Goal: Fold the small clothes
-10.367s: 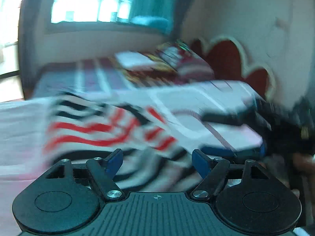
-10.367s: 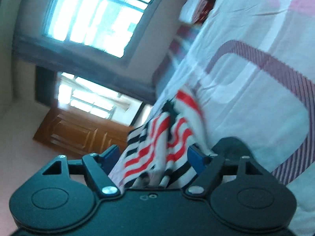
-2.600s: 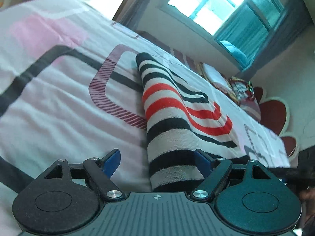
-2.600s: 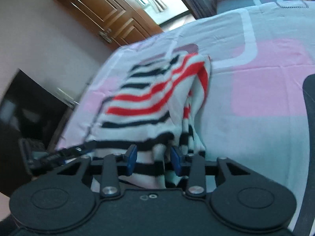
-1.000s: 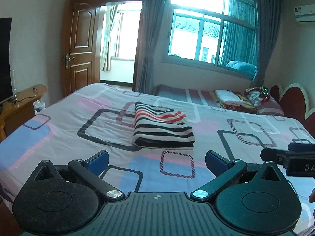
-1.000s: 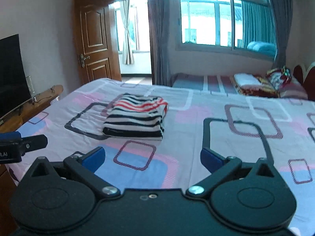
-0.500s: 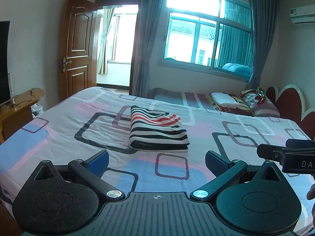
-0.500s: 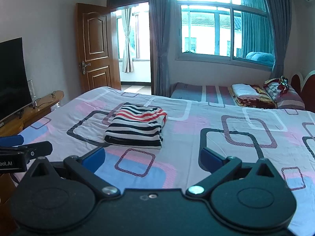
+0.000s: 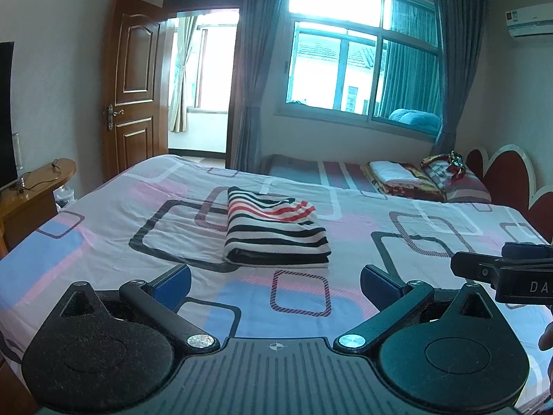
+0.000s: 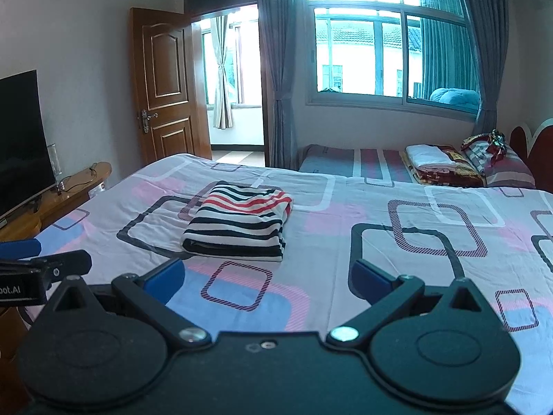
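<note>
- Both claws, the left gripper [image 9: 275, 283] and the right gripper [image 10: 265, 278], are now hanging spread wide and empty, having let go and backed off.
- The striped garment [image 9: 274, 231] is lying folded on the bed [image 9: 380, 242], well ahead; folding looks finished.

A bed [image 9: 103, 214] in a patterned sheet carries one folded striped garment [image 9: 274, 231] near its middle.

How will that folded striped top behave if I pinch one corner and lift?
The striped top is soft knit folded in layers, so it would probably sag and unfold. It looks light. The bedspread under it is wrinkled and soft, so a push may bunch both rather than slide cleanly.
</note>
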A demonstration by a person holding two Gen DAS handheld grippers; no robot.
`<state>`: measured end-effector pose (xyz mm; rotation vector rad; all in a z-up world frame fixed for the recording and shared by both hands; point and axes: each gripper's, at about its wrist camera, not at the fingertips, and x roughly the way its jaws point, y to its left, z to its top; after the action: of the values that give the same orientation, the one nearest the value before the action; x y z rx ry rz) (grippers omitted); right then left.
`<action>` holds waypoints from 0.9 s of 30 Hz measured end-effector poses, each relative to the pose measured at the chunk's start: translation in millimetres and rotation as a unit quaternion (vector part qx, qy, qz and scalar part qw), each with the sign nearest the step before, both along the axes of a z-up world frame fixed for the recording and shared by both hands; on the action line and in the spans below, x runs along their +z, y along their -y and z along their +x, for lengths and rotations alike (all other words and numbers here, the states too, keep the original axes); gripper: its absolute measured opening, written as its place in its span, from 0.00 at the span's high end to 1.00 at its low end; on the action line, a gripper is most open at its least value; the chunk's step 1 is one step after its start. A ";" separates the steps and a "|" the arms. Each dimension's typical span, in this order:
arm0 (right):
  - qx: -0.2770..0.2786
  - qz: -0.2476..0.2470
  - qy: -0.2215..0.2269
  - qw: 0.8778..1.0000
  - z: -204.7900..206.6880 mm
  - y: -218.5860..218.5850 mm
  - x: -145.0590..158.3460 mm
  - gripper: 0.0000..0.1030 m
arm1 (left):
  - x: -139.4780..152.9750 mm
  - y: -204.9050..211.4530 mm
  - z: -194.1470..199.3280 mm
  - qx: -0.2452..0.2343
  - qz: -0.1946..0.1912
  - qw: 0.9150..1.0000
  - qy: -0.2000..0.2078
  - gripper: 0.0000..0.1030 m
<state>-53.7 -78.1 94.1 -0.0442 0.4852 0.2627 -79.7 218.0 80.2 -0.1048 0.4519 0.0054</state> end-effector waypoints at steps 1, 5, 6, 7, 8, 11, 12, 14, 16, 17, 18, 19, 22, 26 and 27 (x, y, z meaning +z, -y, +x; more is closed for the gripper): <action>0.000 0.000 0.000 1.000 0.2 0.1 0.0 0.01 | 0.1 0.1 0.0 -0.001 -0.001 1.000 0.000 0.00; 0.000 0.000 0.000 1.000 1.2 -0.1 0.5 0.01 | 0.7 0.1 0.4 -0.001 0.001 1.000 -0.002 0.00; -0.001 0.000 -0.001 1.000 1.8 0.0 0.5 0.01 | 1.6 0.1 0.8 -0.002 0.001 1.000 -0.002 0.00; -0.001 0.000 -0.002 1.000 3.3 -0.8 1.0 0.01 | 1.6 0.3 0.9 -0.002 0.001 1.000 -0.002 0.00; -0.001 0.001 -0.001 1.000 3.3 -0.8 1.1 0.01 | 2.1 0.4 1.2 -0.003 0.001 1.000 -0.003 0.00; -0.001 0.001 -0.001 1.000 3.8 -0.8 1.1 0.01 | 3.4 0.6 1.7 -0.006 0.002 1.000 -0.001 0.00; 0.000 0.001 -0.001 1.000 4.4 -1.3 1.1 0.01 | 3.9 1.0 2.5 -0.006 0.002 1.000 -0.001 0.00; 0.001 0.002 -0.001 1.000 5.1 -1.6 1.1 0.01 | 4.3 1.8 2.9 -0.007 0.003 1.000 0.000 0.00; 0.001 0.002 0.000 1.000 5.0 -2.6 0.8 0.01 | 4.1 2.5 3.2 -0.008 0.003 1.000 -0.001 0.00; 0.001 0.002 0.000 1.000 5.0 -2.8 0.8 0.01 | 4.1 2.6 3.0 -0.007 0.003 1.000 -0.001 0.00; 0.001 0.002 0.001 1.000 5.3 -2.9 0.7 0.01 | 4.1 2.6 3.0 -0.008 0.003 1.000 -0.001 0.00; 0.001 0.002 0.001 1.000 5.7 -3.0 0.8 0.01 | 4.1 2.7 3.0 -0.008 0.002 1.000 -0.001 0.00; 0.001 0.003 0.001 1.000 5.6 -3.2 0.8 0.01 | 5.7 2.0 2.1 -0.008 0.000 1.000 0.001 0.00; 0.001 0.002 0.002 1.000 6.2 -3.8 1.4 0.01 | 7.5 2.7 2.6 -0.008 0.003 1.000 0.003 0.00; 0.000 0.002 0.002 1.000 5.8 -3.3 1.4 0.01 | 7.8 3.2 3.1 -0.009 0.004 1.000 0.003 0.00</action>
<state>-47.9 -74.9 95.5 -0.0417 0.4805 0.2629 -76.6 214.8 88.1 -0.0926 0.4472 -0.0102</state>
